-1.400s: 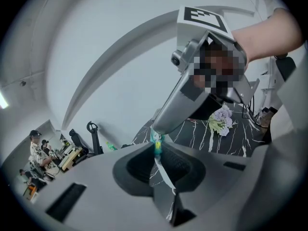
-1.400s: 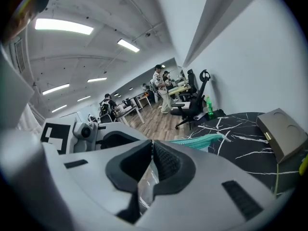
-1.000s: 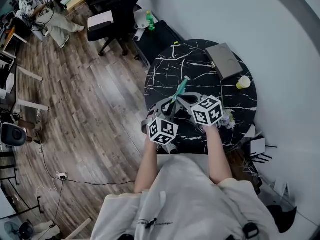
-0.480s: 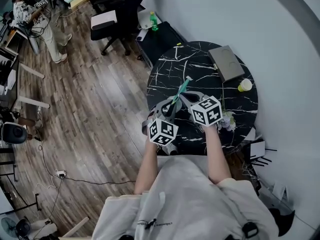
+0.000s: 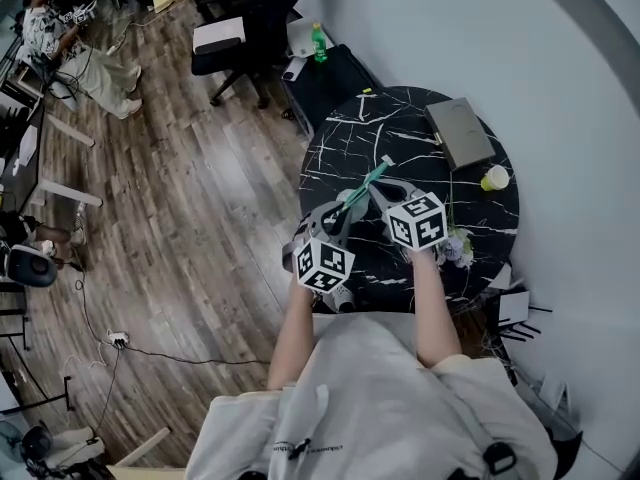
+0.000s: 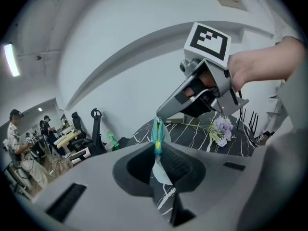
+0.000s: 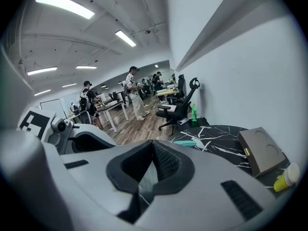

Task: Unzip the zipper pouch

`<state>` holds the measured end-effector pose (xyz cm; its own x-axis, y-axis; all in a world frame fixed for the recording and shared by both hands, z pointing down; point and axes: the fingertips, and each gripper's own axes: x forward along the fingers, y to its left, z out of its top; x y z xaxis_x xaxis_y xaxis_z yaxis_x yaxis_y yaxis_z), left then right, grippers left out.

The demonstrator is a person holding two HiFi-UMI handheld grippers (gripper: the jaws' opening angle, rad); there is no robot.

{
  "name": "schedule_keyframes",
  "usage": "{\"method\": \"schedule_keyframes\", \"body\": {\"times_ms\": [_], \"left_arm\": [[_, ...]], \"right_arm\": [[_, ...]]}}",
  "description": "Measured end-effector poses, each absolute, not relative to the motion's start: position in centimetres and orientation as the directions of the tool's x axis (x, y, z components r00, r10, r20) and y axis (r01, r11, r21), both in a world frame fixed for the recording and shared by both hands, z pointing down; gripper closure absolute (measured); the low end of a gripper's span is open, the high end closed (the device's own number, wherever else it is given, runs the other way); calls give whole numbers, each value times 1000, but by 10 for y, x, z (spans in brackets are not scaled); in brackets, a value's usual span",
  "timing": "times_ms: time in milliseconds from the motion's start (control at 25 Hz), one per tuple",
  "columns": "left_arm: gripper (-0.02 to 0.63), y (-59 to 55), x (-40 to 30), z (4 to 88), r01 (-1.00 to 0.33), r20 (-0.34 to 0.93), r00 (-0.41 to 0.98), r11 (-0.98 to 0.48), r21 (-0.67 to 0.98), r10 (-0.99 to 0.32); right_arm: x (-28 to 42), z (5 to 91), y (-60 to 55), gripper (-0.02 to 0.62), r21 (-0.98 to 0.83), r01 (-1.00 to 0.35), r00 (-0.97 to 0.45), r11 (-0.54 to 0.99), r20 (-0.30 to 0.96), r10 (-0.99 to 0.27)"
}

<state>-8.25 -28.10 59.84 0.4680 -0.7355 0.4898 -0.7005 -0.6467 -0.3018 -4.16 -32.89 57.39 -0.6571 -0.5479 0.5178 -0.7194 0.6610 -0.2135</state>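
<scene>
Zipper pouch (image 6: 157, 131) gripped in left gripper (image 6: 157, 152) jaws, right gripper (image 7: 152, 148) jaws closed, black marble table (image 5: 400, 128) below.

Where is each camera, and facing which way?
Head view: on the head, facing steeply down at table, left gripper, right gripper, forearms.
Left gripper view: on that gripper, along jaws clamped on the teal pouch; right hand shows.
Right gripper view: on that gripper, along shut jaws across the table; left gripper shows.
Shared: all three show the pouch.
</scene>
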Motion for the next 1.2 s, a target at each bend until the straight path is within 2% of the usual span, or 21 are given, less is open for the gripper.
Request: {"method": "schedule_keyframes", "body": {"times_ms": [840, 1200], "left_arm": [[555, -282, -92, 597, -726, 495, 433, -617, -304, -753], [555, -268, -70, 591, -747, 494, 439, -610, -264, -751]], "right_arm": [[26, 566, -355, 586, -166, -844, -518, 509, 498, -696], [51, 565, -343, 581, -158, -862, -488, 481, 510, -708]]}}
